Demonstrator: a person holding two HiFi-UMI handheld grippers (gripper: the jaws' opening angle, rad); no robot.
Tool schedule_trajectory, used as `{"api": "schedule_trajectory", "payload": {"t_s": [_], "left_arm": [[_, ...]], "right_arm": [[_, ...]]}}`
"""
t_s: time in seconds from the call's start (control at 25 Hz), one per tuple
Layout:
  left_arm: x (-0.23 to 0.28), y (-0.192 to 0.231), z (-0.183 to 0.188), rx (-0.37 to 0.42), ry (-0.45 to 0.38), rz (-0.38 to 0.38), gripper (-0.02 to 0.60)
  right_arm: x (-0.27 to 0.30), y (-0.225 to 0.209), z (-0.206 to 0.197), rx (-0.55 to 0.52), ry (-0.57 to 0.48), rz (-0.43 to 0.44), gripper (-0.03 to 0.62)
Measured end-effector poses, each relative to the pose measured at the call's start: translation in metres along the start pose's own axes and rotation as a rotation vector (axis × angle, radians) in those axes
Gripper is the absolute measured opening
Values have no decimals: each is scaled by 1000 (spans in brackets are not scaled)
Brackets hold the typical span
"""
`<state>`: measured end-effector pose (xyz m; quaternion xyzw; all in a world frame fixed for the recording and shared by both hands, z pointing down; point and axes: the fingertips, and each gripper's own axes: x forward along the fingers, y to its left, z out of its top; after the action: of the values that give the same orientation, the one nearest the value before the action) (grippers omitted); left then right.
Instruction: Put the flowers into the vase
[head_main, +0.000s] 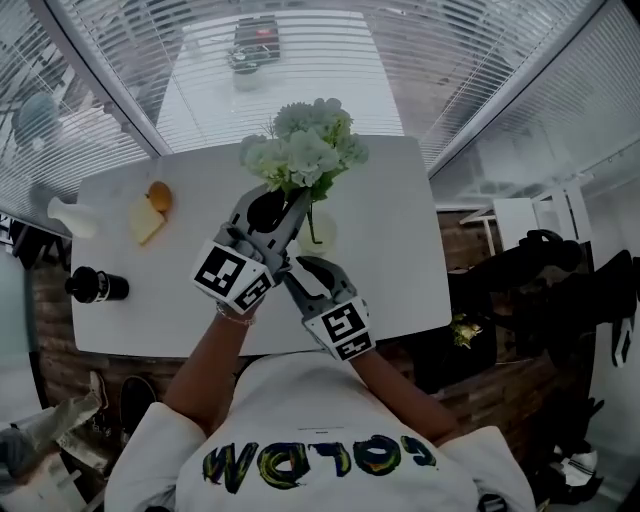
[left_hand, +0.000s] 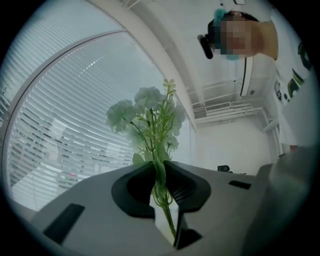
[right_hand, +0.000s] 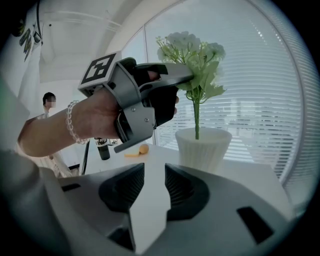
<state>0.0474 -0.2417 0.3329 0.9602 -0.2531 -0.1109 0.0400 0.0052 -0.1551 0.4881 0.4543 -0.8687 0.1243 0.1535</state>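
Observation:
A bunch of pale white-green flowers (head_main: 305, 150) stands over the white table (head_main: 400, 250). My left gripper (head_main: 288, 207) is shut on the green stems just below the blooms. In the left gripper view the stems (left_hand: 161, 175) are pinched between the jaws. In the right gripper view the left gripper (right_hand: 181, 76) holds the flowers (right_hand: 192, 52) upright, and their stem reaches down into the white ribbed vase (right_hand: 202, 145). The vase (head_main: 325, 236) shows partly beside the left gripper. My right gripper (head_main: 300, 268) sits close behind, open and empty (right_hand: 154, 175).
At the table's left lie a black bottle (head_main: 97, 286), a yellow and orange item (head_main: 150, 212) and a white object (head_main: 70, 216). Window blinds surround the table. A person (right_hand: 48, 102) stands far back in the right gripper view.

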Motion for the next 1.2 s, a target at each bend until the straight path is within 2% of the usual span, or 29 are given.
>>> {"api": "schedule_trajectory", "payload": {"t_s": [0.2, 0.6, 0.84, 1.2], "left_arm": [[2, -14, -21, 50, 34, -11, 72], [-6, -19, -54, 54, 86, 10, 82], [-11, -21, -62, 68, 95, 14, 95], [-23, -31, -70, 68, 109, 6, 184]], "right_arm": [[-13, -6, -15, 10, 13, -13, 137], [-29, -21, -32, 11, 34, -50, 136], [-32, -22, -40, 25, 53, -55, 135], [-35, -20, -49, 52, 62, -57, 135]]}}
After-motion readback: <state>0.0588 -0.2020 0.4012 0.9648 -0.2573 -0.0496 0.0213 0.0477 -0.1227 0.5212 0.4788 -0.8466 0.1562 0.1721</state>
